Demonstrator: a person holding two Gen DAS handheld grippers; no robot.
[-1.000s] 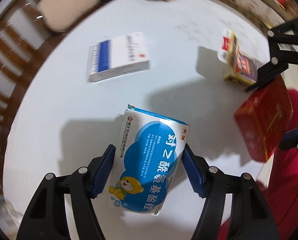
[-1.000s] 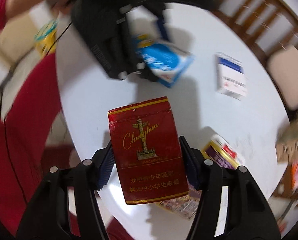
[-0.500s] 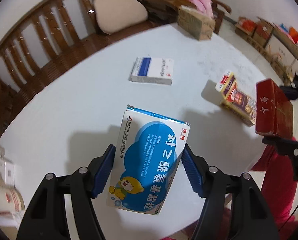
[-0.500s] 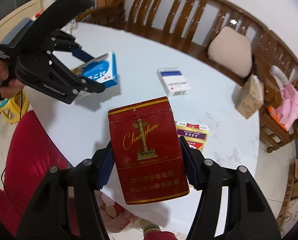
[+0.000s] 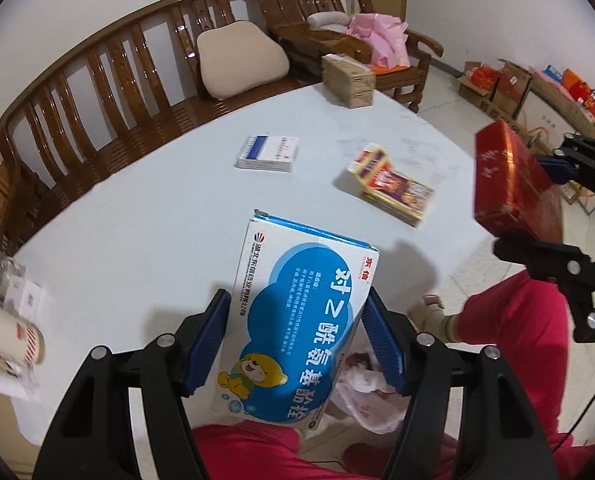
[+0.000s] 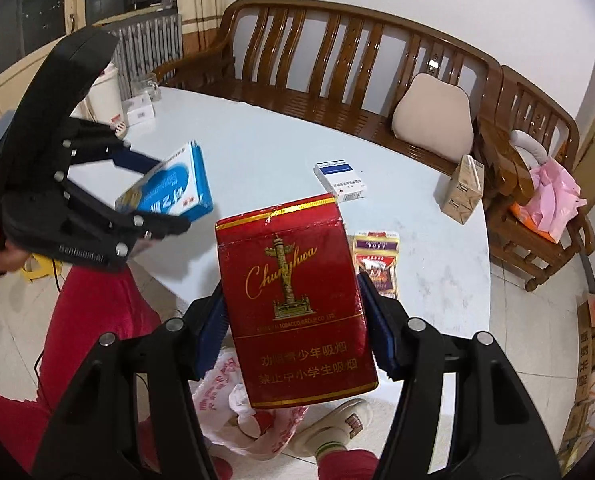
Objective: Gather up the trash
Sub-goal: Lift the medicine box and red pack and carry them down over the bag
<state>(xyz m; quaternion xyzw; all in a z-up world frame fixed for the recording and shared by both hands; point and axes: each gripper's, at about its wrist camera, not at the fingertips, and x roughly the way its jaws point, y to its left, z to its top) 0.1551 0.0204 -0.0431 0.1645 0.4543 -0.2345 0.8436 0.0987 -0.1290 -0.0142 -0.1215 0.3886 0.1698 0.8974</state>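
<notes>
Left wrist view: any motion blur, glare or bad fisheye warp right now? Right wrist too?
Left wrist view: blue medicine box sharp in the left gripper; snack packet slightly smeared; wooden bench bows strongly with the fisheye. Right wrist view: red cigarette pack crisp with some sheen, clamped in the right gripper; bench rails show glare; black vignette in the corners.

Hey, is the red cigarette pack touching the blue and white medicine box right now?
Apart. The right wrist view shows the red cigarette pack in the right gripper and the blue and white medicine box in the left gripper, with table between them.
</notes>
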